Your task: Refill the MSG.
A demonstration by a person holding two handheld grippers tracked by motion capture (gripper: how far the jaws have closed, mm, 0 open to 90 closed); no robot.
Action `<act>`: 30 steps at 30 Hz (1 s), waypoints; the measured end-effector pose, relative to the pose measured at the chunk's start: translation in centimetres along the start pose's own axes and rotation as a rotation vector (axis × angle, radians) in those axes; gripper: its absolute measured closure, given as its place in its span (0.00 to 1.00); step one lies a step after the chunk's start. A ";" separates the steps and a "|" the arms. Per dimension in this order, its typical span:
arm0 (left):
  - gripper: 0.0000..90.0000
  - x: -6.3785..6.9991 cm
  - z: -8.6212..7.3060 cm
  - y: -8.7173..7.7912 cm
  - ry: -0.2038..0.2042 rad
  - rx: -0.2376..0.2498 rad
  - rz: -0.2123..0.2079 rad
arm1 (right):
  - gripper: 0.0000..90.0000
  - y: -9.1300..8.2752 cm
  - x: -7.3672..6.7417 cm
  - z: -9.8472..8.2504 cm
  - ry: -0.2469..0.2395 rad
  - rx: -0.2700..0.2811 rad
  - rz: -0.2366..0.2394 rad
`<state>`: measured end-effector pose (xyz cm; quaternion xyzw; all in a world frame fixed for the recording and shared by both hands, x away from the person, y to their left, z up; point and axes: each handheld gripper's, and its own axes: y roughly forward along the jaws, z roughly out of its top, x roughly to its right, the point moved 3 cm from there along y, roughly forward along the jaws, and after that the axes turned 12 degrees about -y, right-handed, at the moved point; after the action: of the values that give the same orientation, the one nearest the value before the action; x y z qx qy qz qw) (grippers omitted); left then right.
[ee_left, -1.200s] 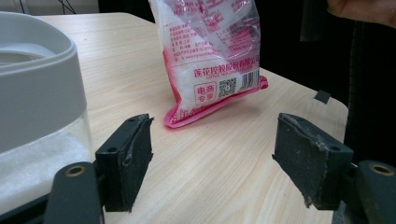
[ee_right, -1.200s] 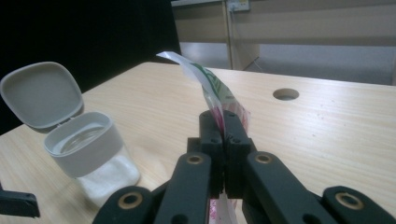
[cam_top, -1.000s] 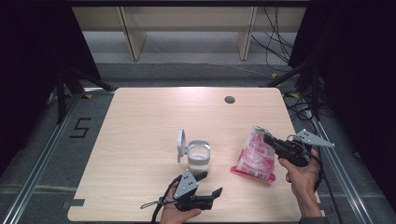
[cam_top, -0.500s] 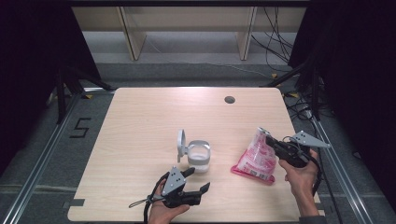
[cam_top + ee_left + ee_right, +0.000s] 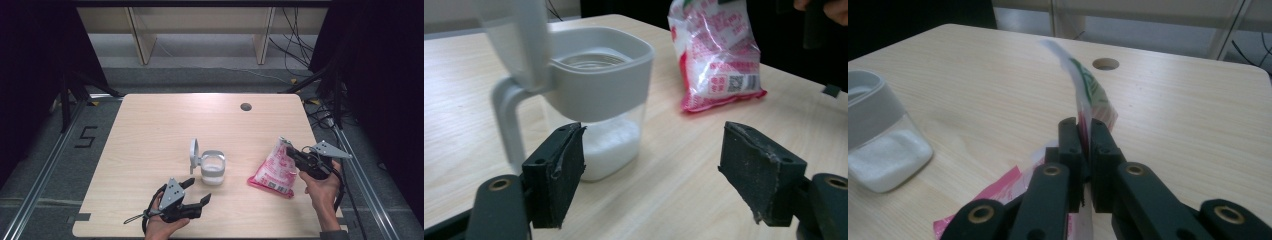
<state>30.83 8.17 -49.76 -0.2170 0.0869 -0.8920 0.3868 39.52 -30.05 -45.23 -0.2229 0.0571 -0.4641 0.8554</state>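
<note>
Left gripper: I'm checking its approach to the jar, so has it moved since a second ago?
Yes. The left gripper has slid leftward along the table's near edge, away from the jar.

I read this as lab recording bay. Bare wooden table [image 5: 150, 130] with cable hole [image 5: 245, 106], black curtains [image 5: 30, 75] both sides, metal rails [image 5: 45, 170] on grey floor, floor mark "5" [image 5: 86, 136], loose cables [image 5: 295, 50]; shelving [image 5: 200, 30] behind, probably, view dim.

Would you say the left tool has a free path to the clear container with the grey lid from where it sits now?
Probably yes. The left tool is open, facing the container, with bare table between them. The flipped-up lid stands at one side, and the pink bag lies well apart.
</note>
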 end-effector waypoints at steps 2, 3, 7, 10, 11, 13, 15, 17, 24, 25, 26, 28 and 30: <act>0.29 -0.3 0.0 -0.1 0.006 -0.008 0.006 | 0.95 0.1 0.0 -0.1 0.005 0.008 -0.021; 0.29 -0.5 0.0 0.0 0.005 0.000 -0.005 | 0.94 0.1 0.0 -0.2 0.001 0.001 -0.022; 0.30 -1.0 0.1 -0.4 0.001 0.002 0.013 | 0.92 0.0 0.0 -0.6 0.040 -0.022 -0.032; 0.31 -1.3 0.3 -0.5 -0.002 0.003 0.028 | 0.89 0.0 0.3 -0.8 0.011 -0.012 -0.033; 0.31 -1.5 0.4 -0.5 -0.008 0.006 0.035 | 0.87 -0.1 0.1 -0.8 0.039 -0.010 -0.046; 0.32 -1.7 0.5 -0.6 -0.013 0.021 0.028 | 0.79 -0.3 0.2 -0.8 0.067 -0.010 -0.067; 0.32 -2.0 0.7 -0.8 -0.016 0.018 0.037 | 0.74 -0.6 0.2 -0.7 0.060 -0.015 -0.090; 0.32 -2.4 0.8 -0.9 -0.032 0.028 0.049 | 0.67 -0.9 0.3 -0.6 0.043 -0.009 -0.098; 0.34 -3.0 1.1 -1.3 -0.040 0.036 0.060 | 0.67 -1.4 -0.5 -0.7 0.059 -0.018 -0.094; 0.34 -3.1 1.2 -1.4 -0.040 0.040 0.055 | 0.66 -1.3 -0.6 -0.8 0.061 -0.005 -0.093; 0.34 -3.1 1.3 -1.5 -0.039 0.036 0.063 | 0.64 -1.5 -0.8 -0.8 0.066 -0.023 -0.097; 0.35 -3.5 1.6 -1.6 -0.023 0.045 0.061 | 0.62 -1.5 -1.0 -0.8 0.067 -0.010 -0.099; 0.35 -3.8 1.8 -1.7 -0.024 0.045 0.074 | 0.59 -1.3 -1.2 -0.9 0.059 -0.013 -0.099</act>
<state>32.87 12.09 -48.79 -0.2155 0.0701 -0.8761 0.4255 37.54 -29.98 -45.56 -0.2174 0.0741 -0.5118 0.8279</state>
